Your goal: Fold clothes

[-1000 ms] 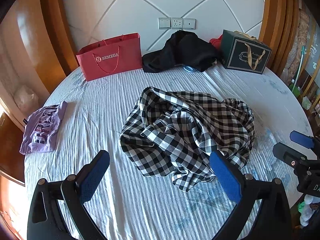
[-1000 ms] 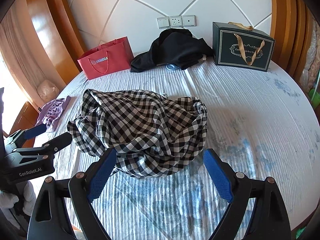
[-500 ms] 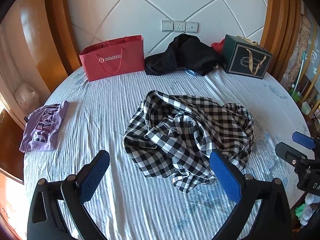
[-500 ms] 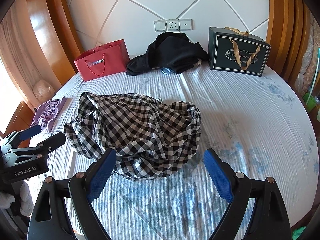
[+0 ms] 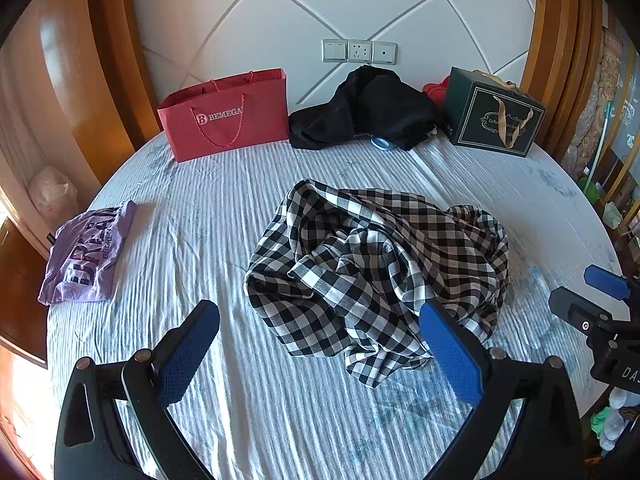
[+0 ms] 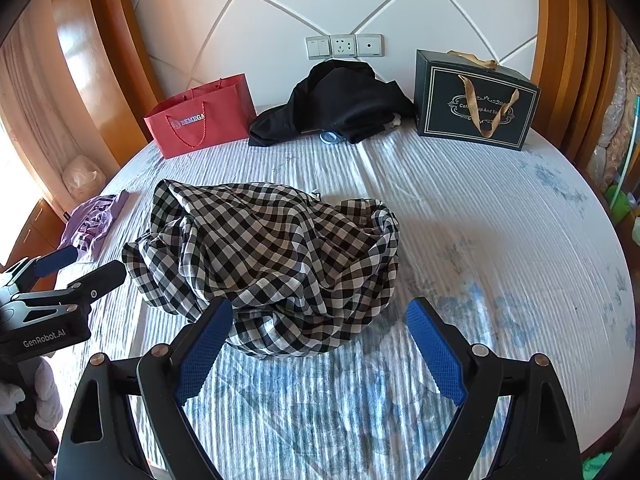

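A crumpled black-and-white checked garment (image 5: pixel 376 268) lies in a heap in the middle of the round bed (image 5: pixel 224 208); it also shows in the right wrist view (image 6: pixel 276 260). My left gripper (image 5: pixel 320 340) is open and empty, held above the bed just in front of the heap's near edge. My right gripper (image 6: pixel 320 336) is open and empty, also just in front of the heap. Each gripper shows at the edge of the other's view: the right one (image 5: pixel 596 296), the left one (image 6: pixel 76 268).
A folded purple T-shirt (image 5: pixel 86 254) lies at the bed's left edge. At the headboard stand a red paper bag (image 5: pixel 226 116), a pile of black clothes (image 5: pixel 368 114) and a dark gift box (image 5: pixel 494 120). Wooden panels flank the bed.
Both grippers have drawn back and up a little, so the checked heap sits slightly farther off and lower in view. The garment itself has not moved. Both grippers stay open.
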A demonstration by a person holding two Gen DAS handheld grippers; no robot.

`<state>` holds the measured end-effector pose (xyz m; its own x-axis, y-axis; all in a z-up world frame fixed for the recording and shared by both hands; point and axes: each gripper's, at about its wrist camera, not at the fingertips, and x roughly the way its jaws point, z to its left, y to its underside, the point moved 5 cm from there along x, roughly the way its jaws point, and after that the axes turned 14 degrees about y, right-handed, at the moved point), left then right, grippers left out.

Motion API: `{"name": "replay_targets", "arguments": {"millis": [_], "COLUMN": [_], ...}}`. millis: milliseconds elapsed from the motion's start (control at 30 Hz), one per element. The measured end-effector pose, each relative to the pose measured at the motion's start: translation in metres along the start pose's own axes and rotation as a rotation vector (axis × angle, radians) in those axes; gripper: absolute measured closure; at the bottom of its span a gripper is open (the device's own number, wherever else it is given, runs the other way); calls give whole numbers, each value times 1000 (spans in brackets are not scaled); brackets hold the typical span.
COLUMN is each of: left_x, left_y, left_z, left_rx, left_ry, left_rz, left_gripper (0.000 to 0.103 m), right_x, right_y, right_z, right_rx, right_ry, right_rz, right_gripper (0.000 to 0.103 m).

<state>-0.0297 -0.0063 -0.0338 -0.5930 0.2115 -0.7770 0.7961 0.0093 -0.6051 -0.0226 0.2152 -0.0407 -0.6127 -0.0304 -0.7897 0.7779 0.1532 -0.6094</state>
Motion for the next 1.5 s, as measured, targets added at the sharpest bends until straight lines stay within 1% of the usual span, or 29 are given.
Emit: {"name": "replay_targets", "arguments": {"millis": [233,933,1067,1200,1333,1433,1500], "left_x": [1,13,19,33,56,71,81], "left_y": [-1,-1,-1,-2,-3,1,4], "left_z": [3,13,18,28,50,57,61], "left_rx": [-5,-22,-20,1,-17,-45,-63], "left_ry": [-3,-13,-2,-3,9,48,73], "left_rz": [-4,20,28,30,46,80,103], "left_gripper": [2,2,2,2,4,6,9], "right_x": [2,15,21,39,69,82,87], "right_y": [-3,-7,-8,-13,-15,-13,-12], "right_z": [1,-1,-3,-9,-13,-7,2], "right_rx": [-3,-14,-15,-15,-16,-16,-23], "right_ry": [3,19,18,13,5,-42,-84], "right_rz": [-1,25,34,56,132,167,181], "right_gripper": [14,14,14,14,14,14,14]}}
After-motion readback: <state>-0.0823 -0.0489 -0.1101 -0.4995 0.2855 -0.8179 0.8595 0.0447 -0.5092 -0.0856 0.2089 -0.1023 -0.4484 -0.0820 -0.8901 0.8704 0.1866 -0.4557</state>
